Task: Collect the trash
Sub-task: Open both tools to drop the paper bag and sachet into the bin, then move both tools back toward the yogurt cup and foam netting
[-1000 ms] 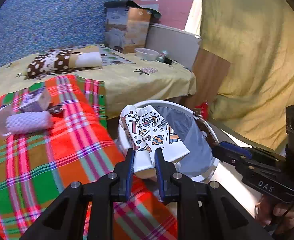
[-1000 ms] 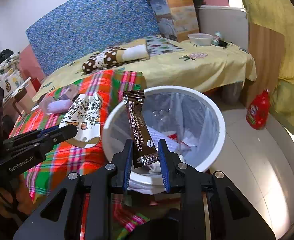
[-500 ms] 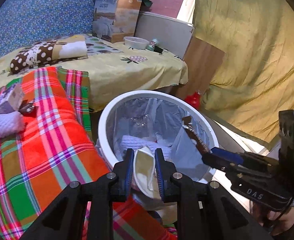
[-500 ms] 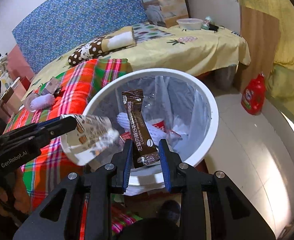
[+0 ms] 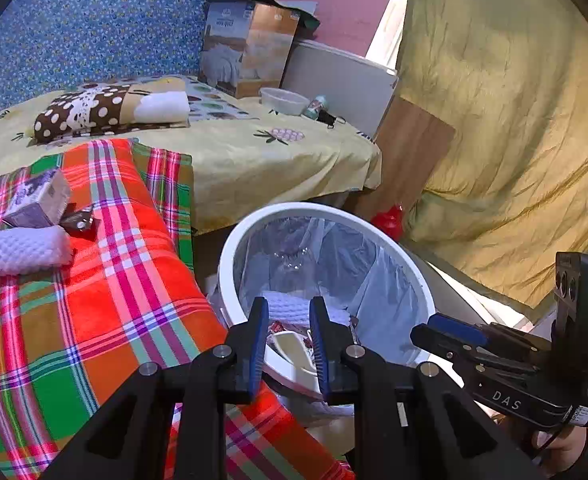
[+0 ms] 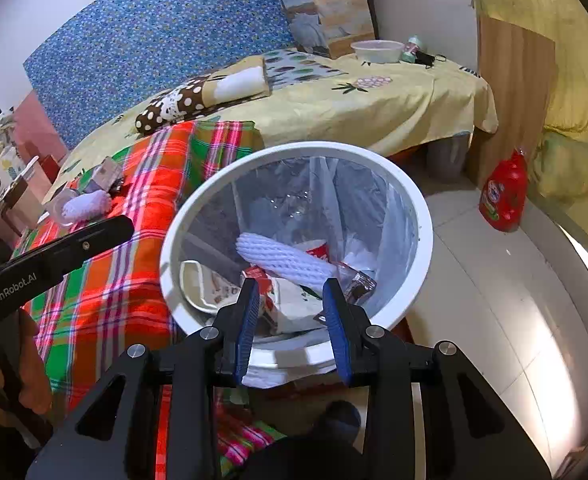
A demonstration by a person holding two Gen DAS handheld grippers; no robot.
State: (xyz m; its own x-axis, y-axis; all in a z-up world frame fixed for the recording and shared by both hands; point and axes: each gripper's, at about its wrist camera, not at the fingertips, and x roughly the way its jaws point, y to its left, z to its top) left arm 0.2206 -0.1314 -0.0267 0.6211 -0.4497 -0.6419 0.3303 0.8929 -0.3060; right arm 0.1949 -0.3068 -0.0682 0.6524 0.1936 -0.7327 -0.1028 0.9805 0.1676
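A white trash bin (image 6: 421, 216) with a clear liner stands beside the bed. Inside lie a white foam net (image 6: 282, 260), a patterned paper cup (image 6: 198, 288), a brown sachet (image 6: 359, 284) and other wrappers. My left gripper (image 5: 288, 312) is open and empty over the bin's near rim (image 5: 230, 248). My right gripper (image 6: 292, 292) is open and empty over the bin's front edge. On the plaid blanket (image 5: 106, 280) remain a white foam net (image 5: 22, 248), a small box (image 5: 38, 200) and a dark wrapper (image 5: 80, 220).
A yellow bedsheet (image 5: 254, 160) carries a dotted pillow (image 5: 106, 108), a cardboard box (image 5: 246, 48) and a plastic bowl (image 5: 284, 100). A red detergent bottle (image 6: 503, 196) stands on the tiled floor by a wooden board (image 6: 513, 92). Yellow curtain (image 5: 493, 120) hangs at right.
Both grippers opened. The paper cup fell from the left gripper and the brown sachet from the right gripper into the bin.
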